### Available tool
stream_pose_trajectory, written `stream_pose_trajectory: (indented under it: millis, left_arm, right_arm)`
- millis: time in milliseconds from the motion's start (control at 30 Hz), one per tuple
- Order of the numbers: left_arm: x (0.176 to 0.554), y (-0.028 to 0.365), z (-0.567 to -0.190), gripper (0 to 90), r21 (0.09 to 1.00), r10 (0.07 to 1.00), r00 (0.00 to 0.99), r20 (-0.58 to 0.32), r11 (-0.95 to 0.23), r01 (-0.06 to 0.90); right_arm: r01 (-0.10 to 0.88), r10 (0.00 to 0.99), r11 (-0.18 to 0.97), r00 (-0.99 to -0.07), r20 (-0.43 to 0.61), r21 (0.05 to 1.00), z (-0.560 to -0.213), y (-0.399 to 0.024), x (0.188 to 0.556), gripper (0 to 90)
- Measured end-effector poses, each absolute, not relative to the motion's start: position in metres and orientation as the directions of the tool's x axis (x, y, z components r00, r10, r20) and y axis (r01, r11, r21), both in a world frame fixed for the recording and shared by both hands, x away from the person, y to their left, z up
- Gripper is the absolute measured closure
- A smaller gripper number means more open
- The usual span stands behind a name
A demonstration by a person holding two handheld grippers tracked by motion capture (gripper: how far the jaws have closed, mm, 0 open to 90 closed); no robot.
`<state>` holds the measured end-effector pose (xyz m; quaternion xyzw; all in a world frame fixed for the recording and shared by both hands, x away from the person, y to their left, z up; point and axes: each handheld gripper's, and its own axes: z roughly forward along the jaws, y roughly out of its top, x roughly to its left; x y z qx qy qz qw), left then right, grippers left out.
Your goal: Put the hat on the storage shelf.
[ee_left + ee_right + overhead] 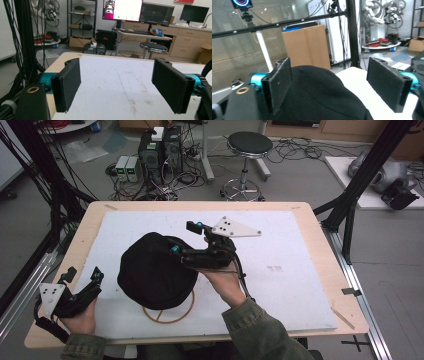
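A rounded black fabric cap (156, 272) is sitting near the middle of the white sheet (280, 250) that is covering the pale wooden worktop (320, 227), slightly toward the person's side. Its near edge is lying over a thin tan wooden ring (170, 317), part of which is showing in front of the cap on the sheet.

The right tool (184, 239) is hovering at the cap's upper right side, held by the person's right hand (225, 282), with an olive-green sleeve (260, 330) coming in from the bottom edge. Its jaws are standing wide apart with nothing clamped between them. In the right gripper view the right tool (329, 85) is looking across the dome of the black cap (317, 95), which is filling the gap low between the two black pads; the left pad is sitting just at the fabric, though whether it is touching cannot be told, and the right pad is standing clear over the white sheet.

The left tool (84, 276) is resting at the worktop's near left corner, well apart from the cap, held by the left hand (82, 317). In the left gripper view the left tool (116, 85) is showing its jaws spread wide over bare white sheet, gripping nothing.
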<state>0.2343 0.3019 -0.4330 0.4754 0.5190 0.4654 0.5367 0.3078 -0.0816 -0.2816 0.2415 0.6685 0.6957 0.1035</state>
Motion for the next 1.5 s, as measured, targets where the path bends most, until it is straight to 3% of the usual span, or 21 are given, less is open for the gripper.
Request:
stream_pose_trajectory:
  millis: [300,1500]
  left_arm:
    - [0.234,0.302,-0.433,23.5,0.993,0.993,0.024,-0.115,0.115,-0.009]
    - [0.236,0.3,-0.433,23.6,0.994,0.993,0.029,-0.111,0.112,-0.003]
  right_arm:
    - [0.107,0.524,-0.111,-0.839,0.15,0.988,-0.287,-0.1,0.306,12.0]
    - [0.095,0.682,-0.207,-0.7,0.213,0.974,-0.305,-0.205,0.307,12.0]
